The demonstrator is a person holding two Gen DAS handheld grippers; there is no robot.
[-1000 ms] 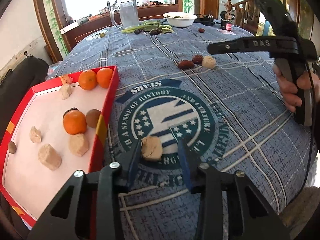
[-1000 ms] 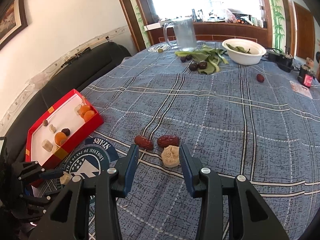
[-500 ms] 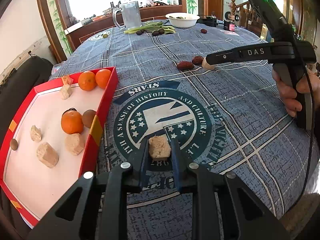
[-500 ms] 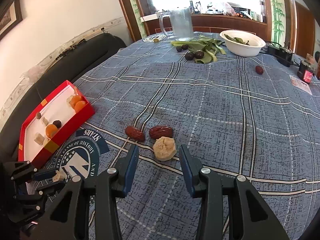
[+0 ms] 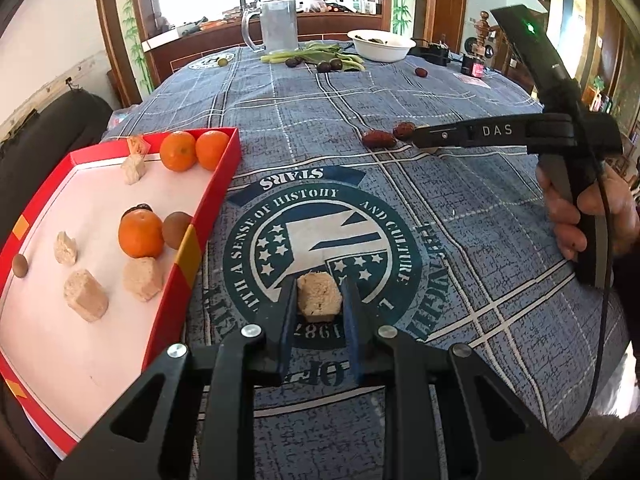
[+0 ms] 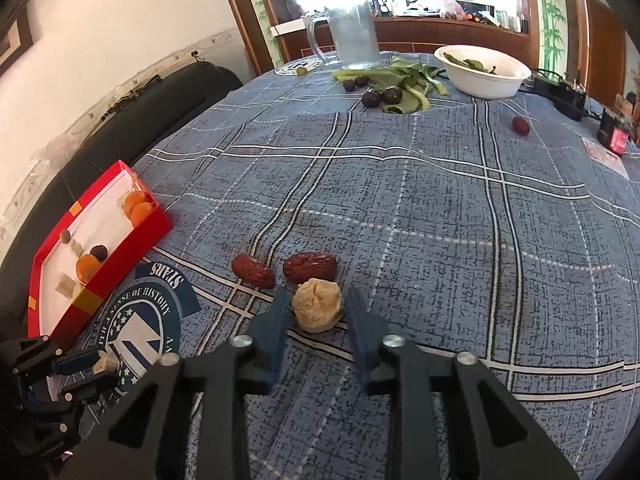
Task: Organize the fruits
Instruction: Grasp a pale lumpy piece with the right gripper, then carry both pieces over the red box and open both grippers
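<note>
My left gripper [image 5: 319, 295] is shut on a beige crumbly chunk [image 5: 319, 293] over the round emblem on the blue cloth, just right of the red tray [image 5: 208, 204]. The tray holds oranges [image 5: 141, 234], several beige chunks and small brown fruits. My right gripper [image 6: 317, 309] is open, its fingers on either side of a round beige chunk [image 6: 317, 309] on the cloth. Two red dates [image 6: 309, 266] lie just beyond it. In the left wrist view the right gripper [image 5: 416, 137] hides that chunk.
At the far side stand a glass pitcher [image 6: 354, 38], a white bowl [image 6: 484, 70], green leaves with dark plums [image 6: 382, 96] and a lone red date [image 6: 521, 125]. A black sofa [image 6: 132, 120] lies beyond the tray. Small devices [image 6: 614, 138] sit far right.
My left gripper closed on the beige chunk it straddled. My right gripper moved forward and down until its open fingers flank the round chunk, and they have narrowed.
</note>
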